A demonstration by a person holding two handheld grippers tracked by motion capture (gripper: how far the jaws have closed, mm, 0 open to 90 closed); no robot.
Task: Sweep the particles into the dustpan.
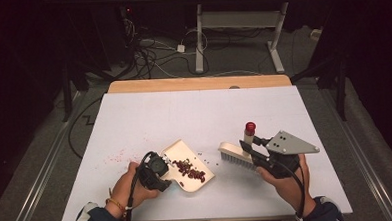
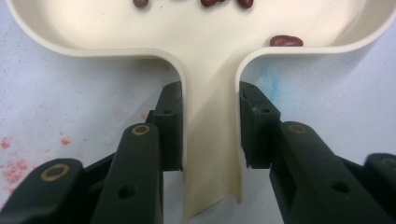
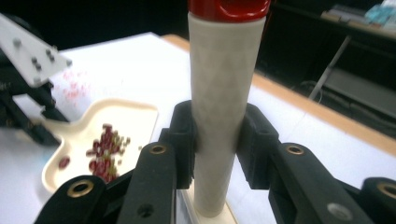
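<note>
A cream dustpan point(image 1: 196, 183) lies on the white table point(image 1: 199, 115) with a heap of red beans point(image 1: 189, 170) in it. My left gripper point(image 1: 166, 183) is shut on the pan's handle point(image 2: 210, 140), one pad on each side of it; a lone bean point(image 2: 286, 41) lies by the pan's rim. My right gripper point(image 1: 248, 147) is shut on the upright cream handle point(image 3: 219, 93) of a brush, which has a red cap point(image 1: 250, 126). The brush's bristled head point(image 1: 235, 155) sits on the table just right of the pan. The dustpan point(image 3: 126, 112) lies to the left in the right gripper view.
Red specks and stains point(image 1: 113, 156) dot the table left of the pan, and a few crumbs point(image 1: 206, 160) lie between pan and brush. A wooden edge point(image 1: 198, 83) borders the table's far side. Beyond it stand desk legs point(image 1: 199, 40) and cables on the floor.
</note>
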